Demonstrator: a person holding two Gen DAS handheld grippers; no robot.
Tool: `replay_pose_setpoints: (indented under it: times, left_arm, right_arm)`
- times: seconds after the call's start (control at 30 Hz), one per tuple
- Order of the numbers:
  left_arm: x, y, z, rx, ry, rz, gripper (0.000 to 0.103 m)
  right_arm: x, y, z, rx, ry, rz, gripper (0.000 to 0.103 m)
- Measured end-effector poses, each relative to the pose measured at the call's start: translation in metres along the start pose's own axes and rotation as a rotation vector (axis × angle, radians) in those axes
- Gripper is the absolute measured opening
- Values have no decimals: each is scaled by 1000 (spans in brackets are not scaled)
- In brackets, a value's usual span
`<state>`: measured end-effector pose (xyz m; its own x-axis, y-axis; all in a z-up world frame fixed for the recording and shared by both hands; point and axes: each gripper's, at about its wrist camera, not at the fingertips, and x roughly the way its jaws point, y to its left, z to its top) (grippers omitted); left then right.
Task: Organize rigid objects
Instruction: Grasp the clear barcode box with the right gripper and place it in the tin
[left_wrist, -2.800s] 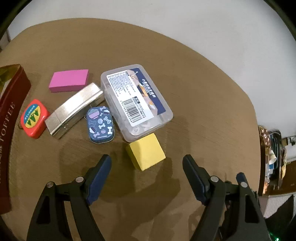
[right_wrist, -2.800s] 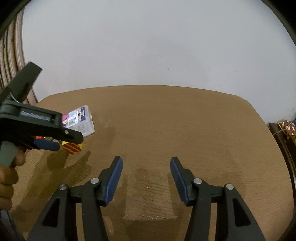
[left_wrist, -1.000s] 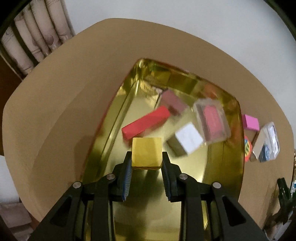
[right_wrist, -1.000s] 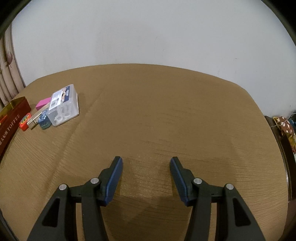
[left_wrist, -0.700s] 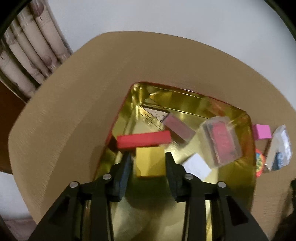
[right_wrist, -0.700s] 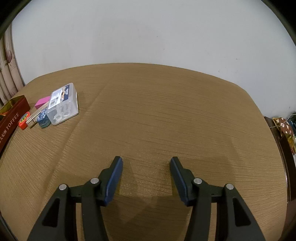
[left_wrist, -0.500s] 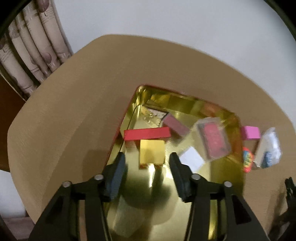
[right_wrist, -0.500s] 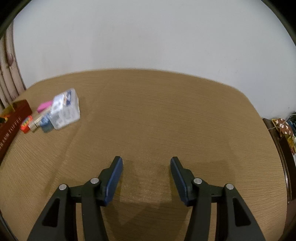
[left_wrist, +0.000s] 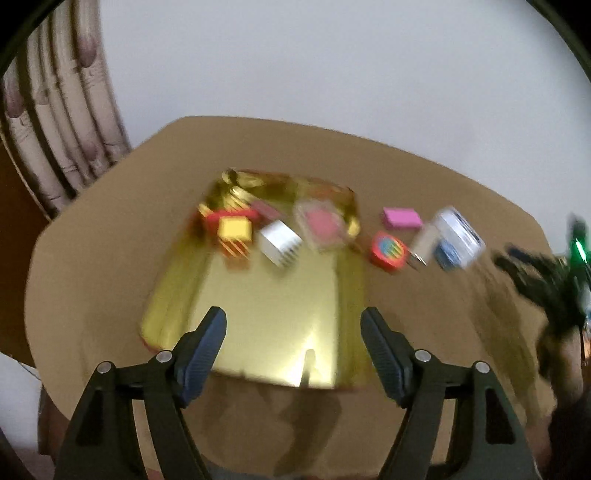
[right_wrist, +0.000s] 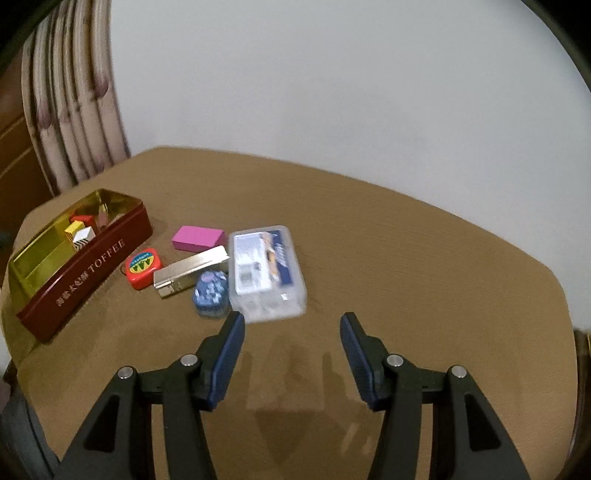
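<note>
Grippers both spread, holding nothing: left gripper (left_wrist: 293, 345) hangs above the tin (left_wrist: 258, 354), yellow block (left_wrist: 233, 228) inside. Right gripper (right_wrist: 291, 347) faces the clear box (right_wrist: 266, 271) at frame centre, probably the next pick, needing a wide grasp.

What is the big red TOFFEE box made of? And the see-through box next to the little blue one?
The TOFFEE tin looks like thin metal: painted dark red outside, mirror-shiny gold inside that reflects the things in it. The clear box looks like hard plastic: you can see through its walls, and a printed paper label sits on its lid.
</note>
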<state>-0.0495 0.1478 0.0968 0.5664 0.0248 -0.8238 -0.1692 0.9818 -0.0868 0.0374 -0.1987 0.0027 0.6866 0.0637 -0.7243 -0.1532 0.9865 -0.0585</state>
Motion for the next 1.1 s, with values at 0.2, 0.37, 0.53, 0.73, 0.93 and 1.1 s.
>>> replay_pose_setpoints:
  times: [0.2, 0.37, 0.53, 0.73, 0.93, 1.1]
  left_arm:
    - [11, -30, -30, 12, 68, -94, 71]
    - [12, -38, -34, 49, 54, -93, 72]
    - [10, -41, -34, 62, 52, -126, 72]
    - [7, -51, -36, 113, 38, -136, 72]
    - [11, -54, -37, 115, 59, -145, 72]
    - [5, -50, -37, 109, 38, -132, 72]
  right_arm:
    - [30, 12, 38, -17, 81, 62, 55]
    - [58, 19, 56, -63, 167, 47, 55]
    - [81, 14, 64, -49, 245, 69, 64]
    - [99, 10, 67, -37, 326, 112, 65]
    - [116, 14, 65, -50, 385, 99, 65]
    - [113, 2, 63, 21, 360, 90, 63]
